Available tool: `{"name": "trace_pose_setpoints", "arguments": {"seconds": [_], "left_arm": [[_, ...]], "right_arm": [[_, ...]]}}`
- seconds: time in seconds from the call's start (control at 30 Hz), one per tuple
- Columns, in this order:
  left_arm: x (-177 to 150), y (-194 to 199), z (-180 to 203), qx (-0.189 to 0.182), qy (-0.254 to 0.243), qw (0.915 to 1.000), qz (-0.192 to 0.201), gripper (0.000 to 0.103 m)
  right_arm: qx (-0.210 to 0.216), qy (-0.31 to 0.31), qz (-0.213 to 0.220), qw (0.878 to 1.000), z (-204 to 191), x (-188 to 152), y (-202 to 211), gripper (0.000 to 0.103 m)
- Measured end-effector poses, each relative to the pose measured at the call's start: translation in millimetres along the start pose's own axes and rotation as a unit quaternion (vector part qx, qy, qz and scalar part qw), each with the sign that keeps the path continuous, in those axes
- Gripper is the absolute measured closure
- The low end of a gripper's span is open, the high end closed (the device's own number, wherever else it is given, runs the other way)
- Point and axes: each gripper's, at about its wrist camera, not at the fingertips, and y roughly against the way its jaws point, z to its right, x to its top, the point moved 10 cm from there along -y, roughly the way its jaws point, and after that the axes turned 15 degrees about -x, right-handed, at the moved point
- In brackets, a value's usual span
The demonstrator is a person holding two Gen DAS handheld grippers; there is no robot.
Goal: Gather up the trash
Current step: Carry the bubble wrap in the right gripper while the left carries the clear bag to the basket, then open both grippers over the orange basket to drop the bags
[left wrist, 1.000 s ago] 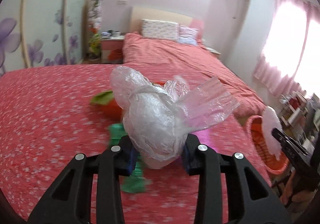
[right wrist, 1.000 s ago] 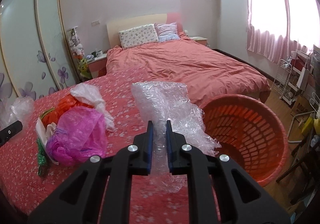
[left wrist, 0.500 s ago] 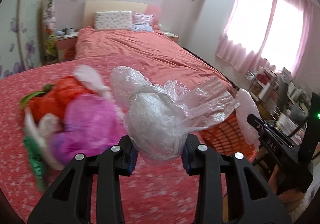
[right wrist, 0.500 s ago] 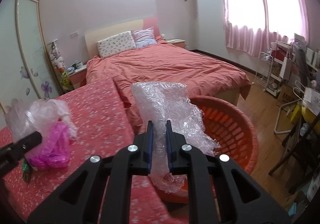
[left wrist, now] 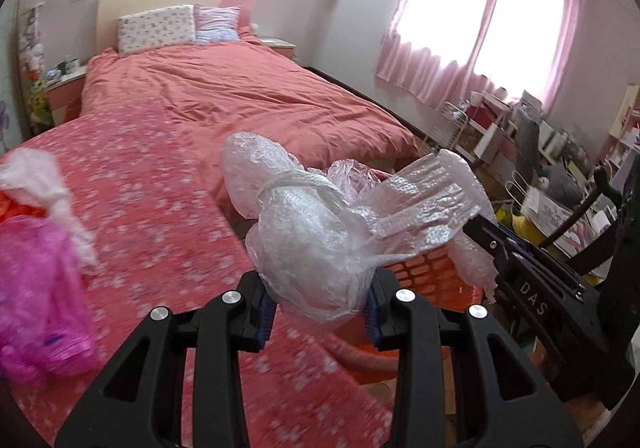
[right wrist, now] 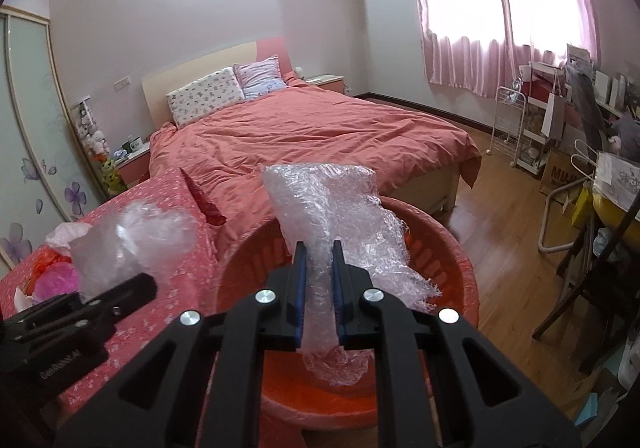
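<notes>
My left gripper (left wrist: 318, 306) is shut on a crumpled ball of clear bubble wrap (left wrist: 320, 248) and holds it over the near edge of the red floral cloth (left wrist: 160, 216), beside the orange basket (left wrist: 424, 276). My right gripper (right wrist: 320, 288) is shut on a sheet of bubble wrap (right wrist: 332, 216) that hangs above the open orange basket (right wrist: 448, 244). The left gripper with its wad (right wrist: 136, 244) shows at the left of the right wrist view. The right gripper's body (left wrist: 536, 288) shows at the right of the left wrist view.
A pink plastic bag (left wrist: 36, 288), a white bag (left wrist: 40, 176) and orange trash (left wrist: 16, 208) lie on the floral cloth at left. A red-covered bed (right wrist: 312, 136) stands behind. Chairs and cluttered shelves (right wrist: 580, 152) stand on the wood floor at right.
Both grippers have swung to the right with their bubble wrap. The right one now holds its sheet over the basket, and the left one has come up beside the basket.
</notes>
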Motion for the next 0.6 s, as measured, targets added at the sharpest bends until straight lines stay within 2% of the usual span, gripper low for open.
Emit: {"name": "trace_pose_setpoints", "arguments": {"seconds": [0.43,0.5,0.6], "left_arm": [[-2.0,-39.4,15.0,-0.018,-0.016,0.9991,-0.035,0.067],[-2.2,-41.5,14.4,-0.017,-0.015,0.9991,-0.037,0.066],[-4.0,-45.7,13.9,-0.015,-0.012,0.9989,-0.042,0.057]], "right_arm": [[0.003,-0.022,-0.011,1.000,22.1,2.1,-26.3,0.090],[0.004,-0.026,-0.012,1.000,24.6,3.3,-29.1,0.087],[0.004,-0.030,-0.013,0.999,26.6,2.0,-33.0,0.085]]}}
